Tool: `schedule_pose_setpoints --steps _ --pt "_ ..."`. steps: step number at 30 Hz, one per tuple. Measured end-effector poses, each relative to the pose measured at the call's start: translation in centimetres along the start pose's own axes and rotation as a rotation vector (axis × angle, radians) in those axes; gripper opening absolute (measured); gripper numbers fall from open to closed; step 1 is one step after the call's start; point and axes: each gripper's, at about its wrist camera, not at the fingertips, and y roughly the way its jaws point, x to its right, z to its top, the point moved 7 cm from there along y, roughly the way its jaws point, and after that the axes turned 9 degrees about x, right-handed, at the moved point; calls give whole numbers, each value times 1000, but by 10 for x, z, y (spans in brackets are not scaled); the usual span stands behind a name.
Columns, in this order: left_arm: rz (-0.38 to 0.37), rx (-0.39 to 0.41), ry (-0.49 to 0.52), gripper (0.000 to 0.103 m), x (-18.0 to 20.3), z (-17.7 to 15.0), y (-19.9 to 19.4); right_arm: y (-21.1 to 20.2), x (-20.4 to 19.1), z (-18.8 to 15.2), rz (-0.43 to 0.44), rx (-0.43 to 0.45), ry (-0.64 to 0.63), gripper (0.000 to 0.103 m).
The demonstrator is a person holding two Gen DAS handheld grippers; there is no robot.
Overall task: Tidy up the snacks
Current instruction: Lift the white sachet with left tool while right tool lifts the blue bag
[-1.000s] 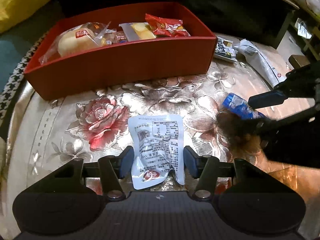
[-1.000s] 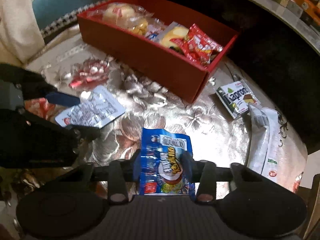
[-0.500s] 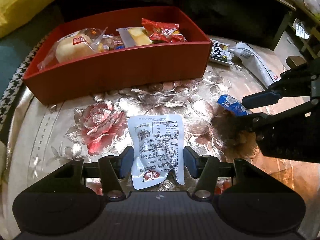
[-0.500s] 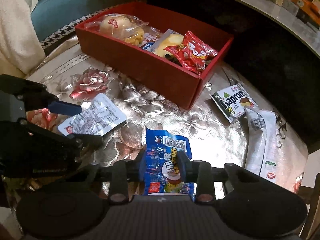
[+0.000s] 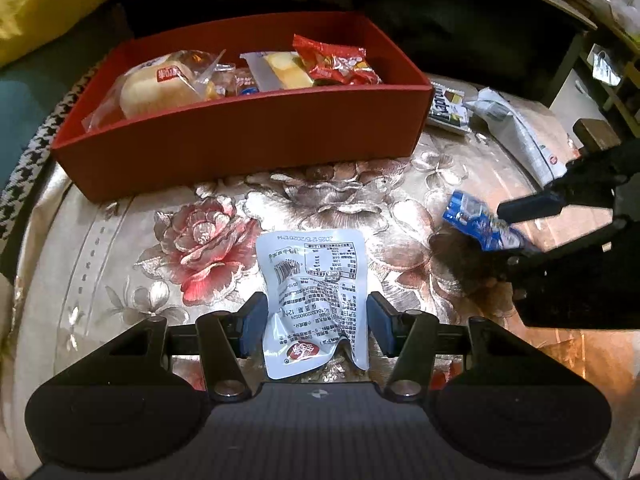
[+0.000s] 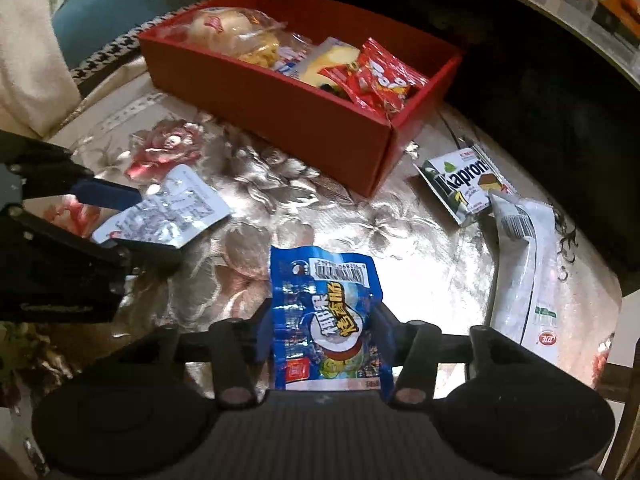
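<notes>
Left gripper (image 5: 316, 316) clamps a white printed pouch (image 5: 316, 292) in front of the red box (image 5: 240, 136); right gripper (image 6: 324, 332) clamps a blue snack packet (image 6: 326, 320). A "Kapron" wafer pack (image 6: 464, 184) lies right of the box

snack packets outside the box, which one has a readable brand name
The Kapron packet, lying just right of the red box; the long white packet beside it shows no readable name.
</notes>
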Motion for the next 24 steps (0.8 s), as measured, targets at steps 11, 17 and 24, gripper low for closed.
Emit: schedule_pose_setpoints --steps 11,17,24 --pt "-6 13 -11 62 1 4 -4 -23 5 13 29 67 92 20" --pt "-13 9 -6 63 2 4 -3 -27 11 15 -7 80 96 16" --pt "-21 1 -6 63 2 3 -1 -9 18 2 -11 35 123 20"
